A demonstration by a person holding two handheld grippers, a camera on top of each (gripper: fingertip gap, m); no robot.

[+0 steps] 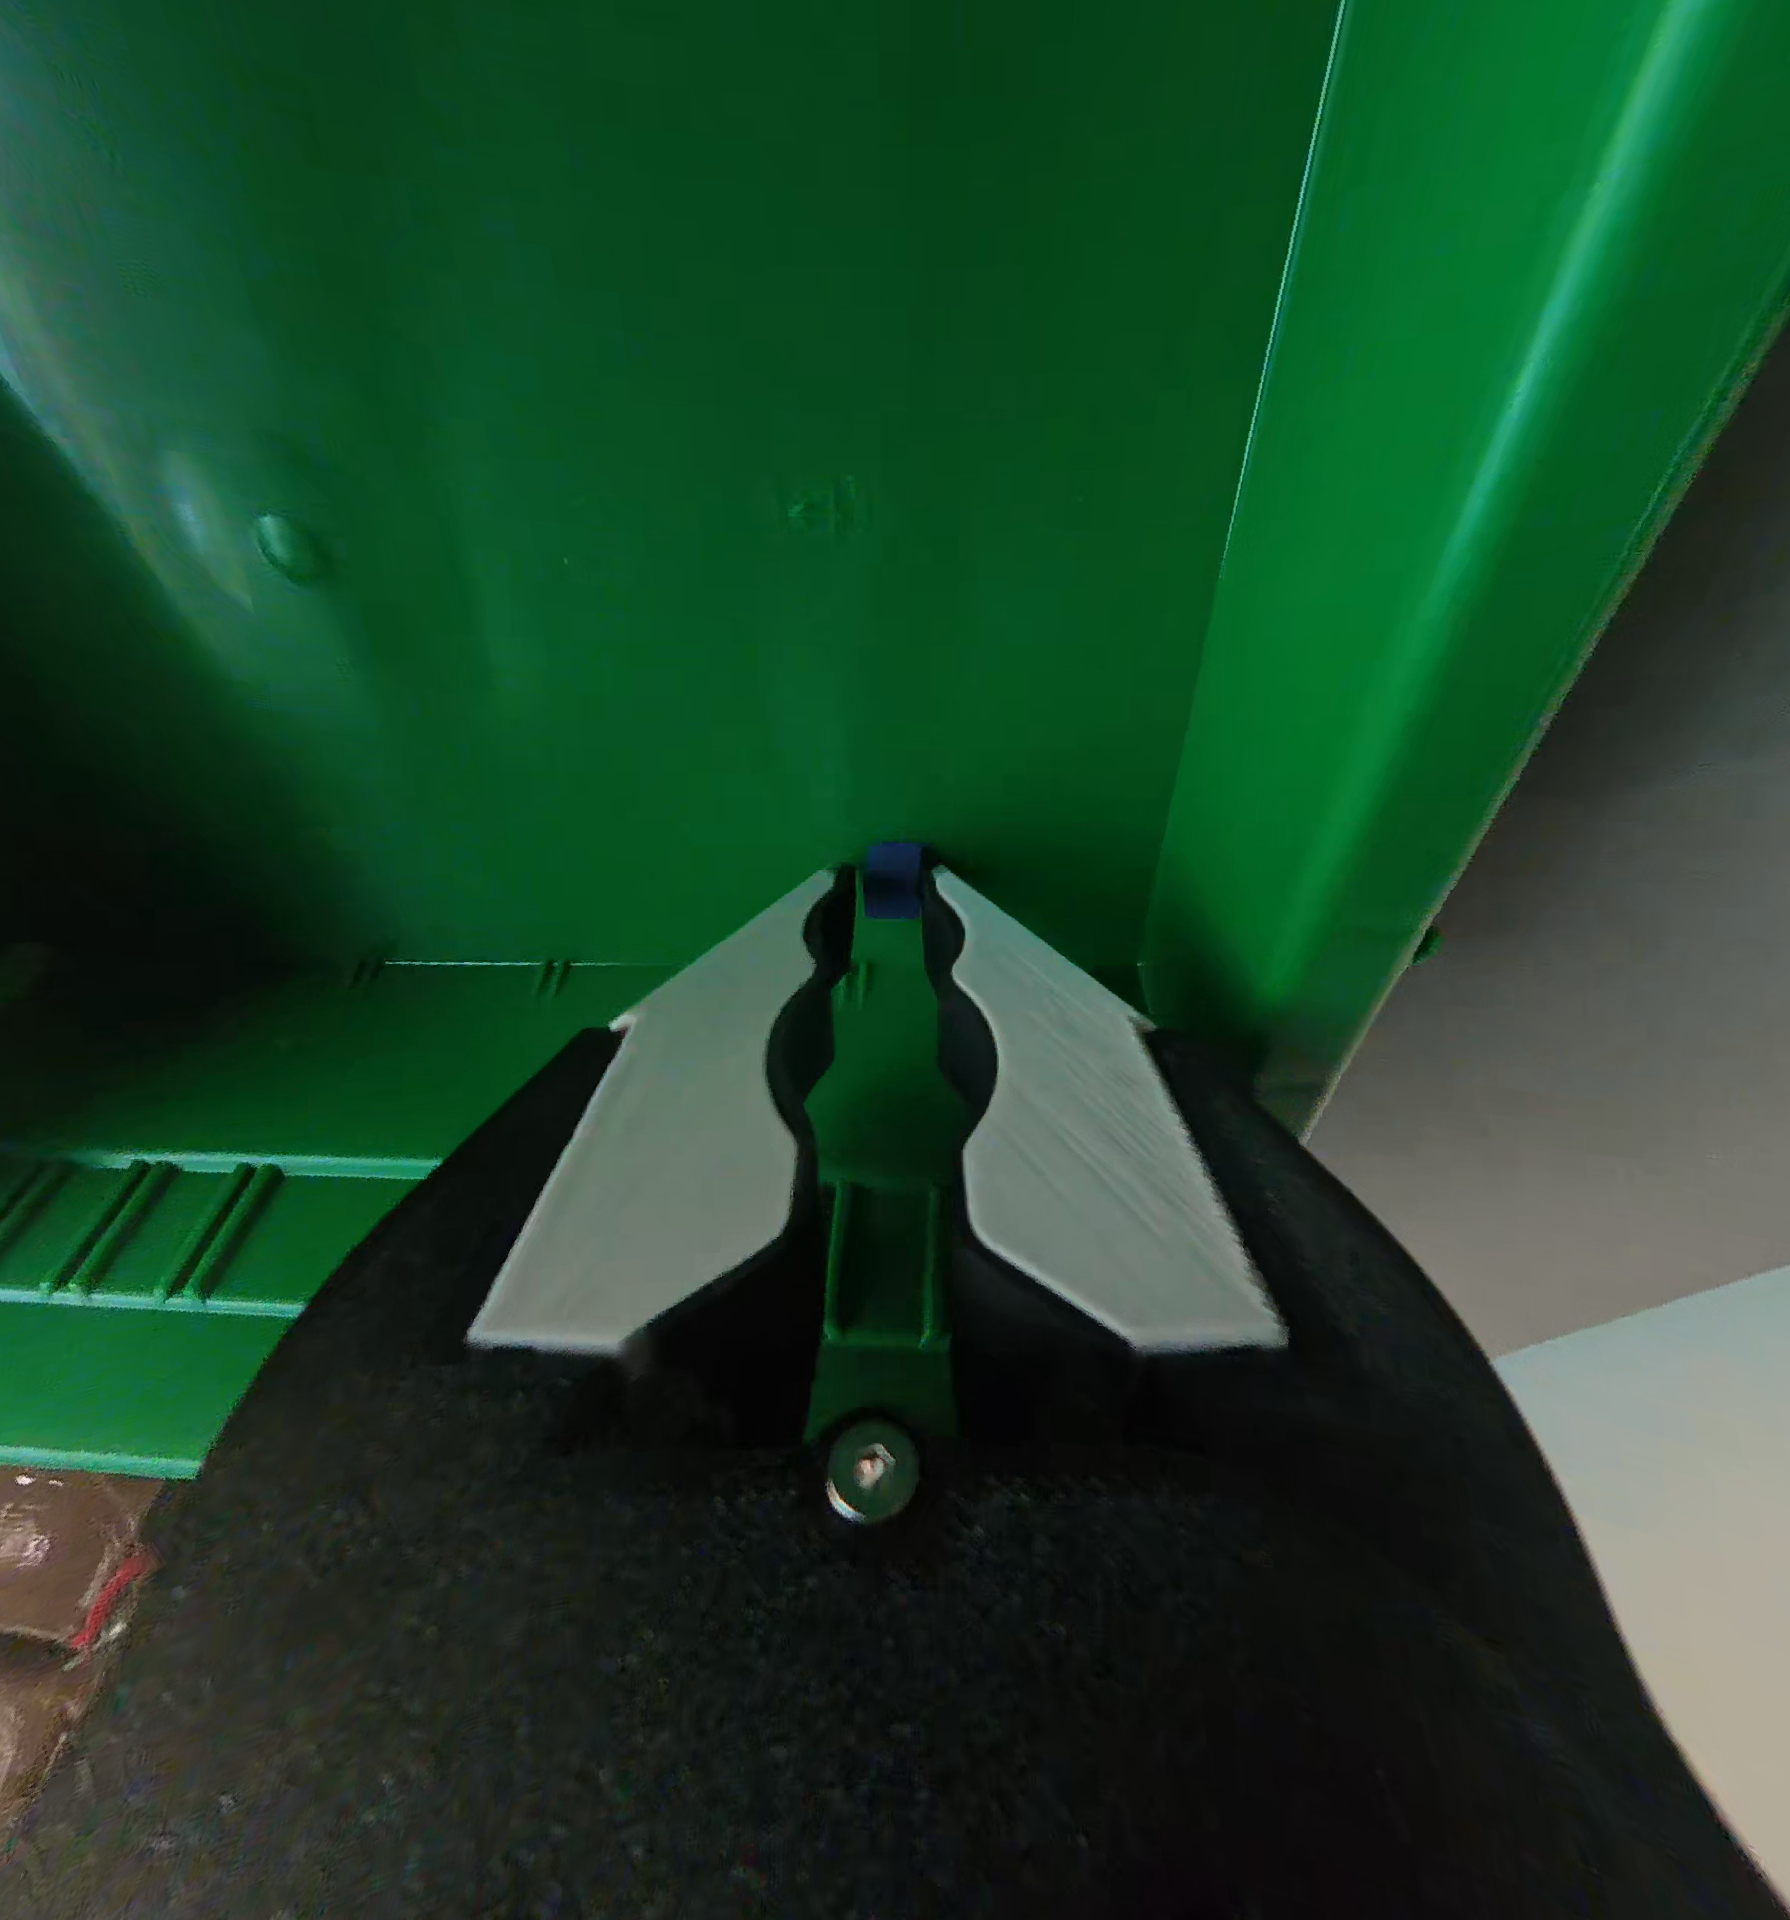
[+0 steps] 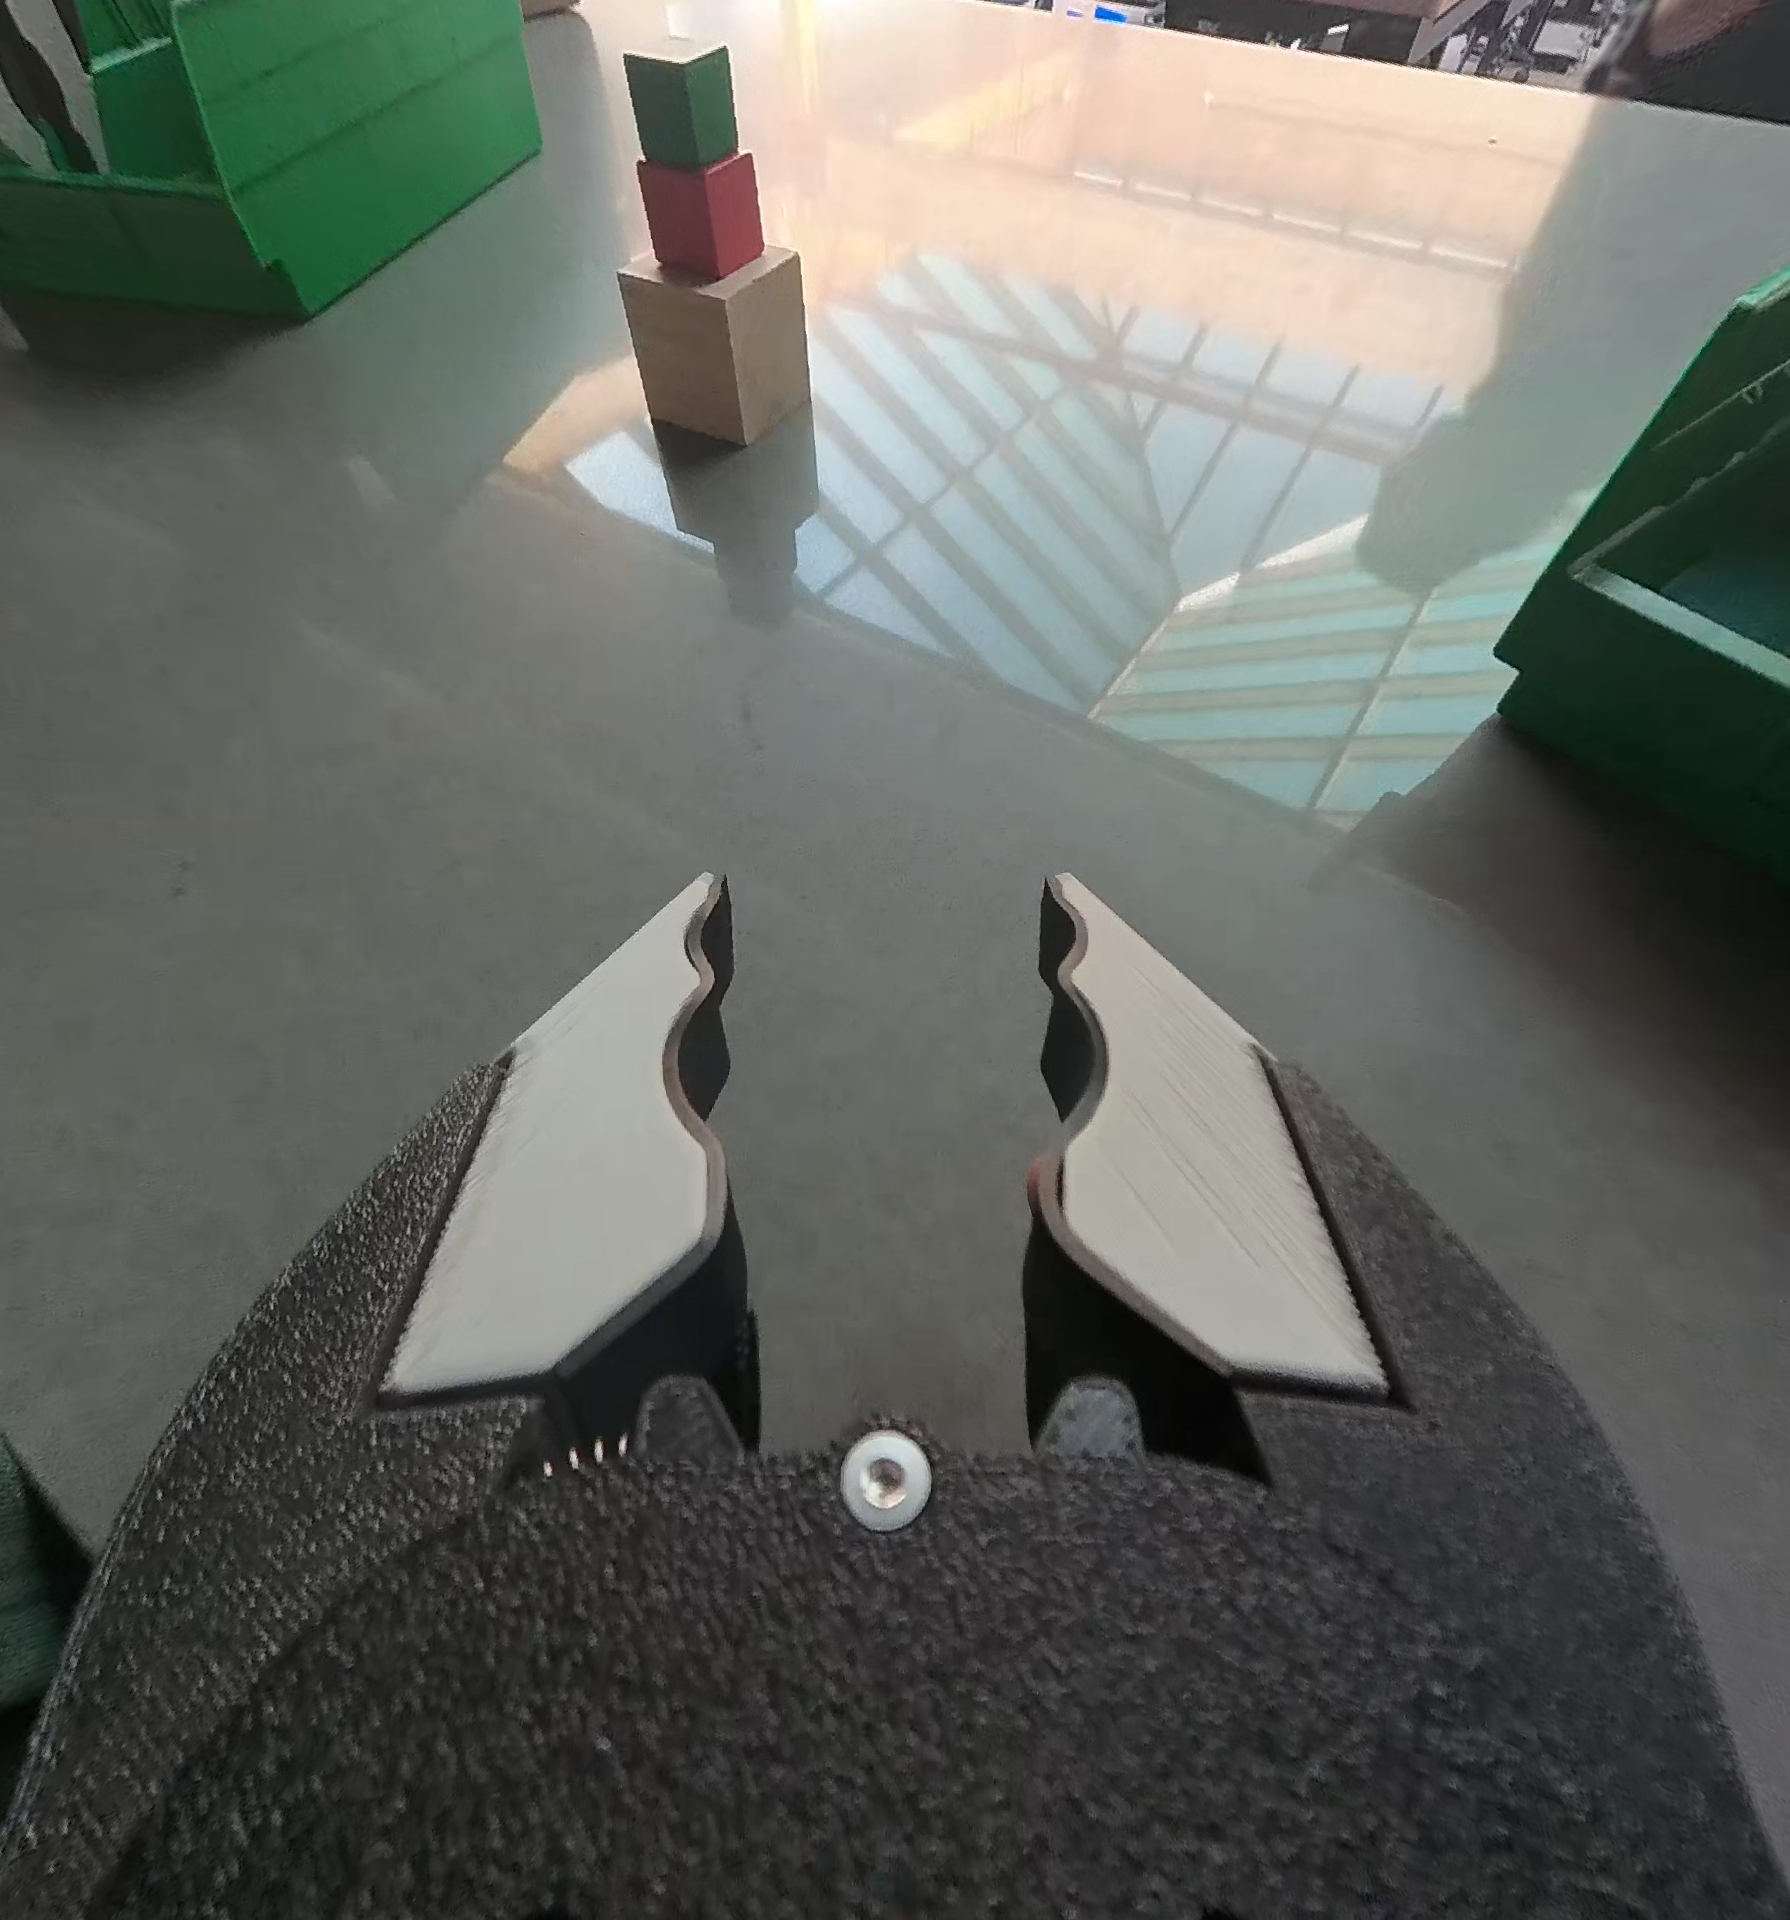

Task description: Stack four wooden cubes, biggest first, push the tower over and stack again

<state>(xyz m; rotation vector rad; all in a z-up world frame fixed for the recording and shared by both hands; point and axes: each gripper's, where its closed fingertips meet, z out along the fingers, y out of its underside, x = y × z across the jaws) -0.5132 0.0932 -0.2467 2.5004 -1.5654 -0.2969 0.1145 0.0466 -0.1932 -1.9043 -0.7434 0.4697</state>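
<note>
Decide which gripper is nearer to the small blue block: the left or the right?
Left. The left gripper has its fingers closed around the small blue block inside the green bin. The right gripper is open over the bare table; its view shows no blue block.

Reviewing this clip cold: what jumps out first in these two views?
The block tower at the table's far left: green cube on red cube on a bigger wooden one. Then the left claw, nearly shut on a small blue block inside a green bin; the right claw hangs open, empty.

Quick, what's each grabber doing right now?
Left gripper: shut on a small blue block, inside the green bin.
Right gripper: open, holding nothing, above the table.
</note>
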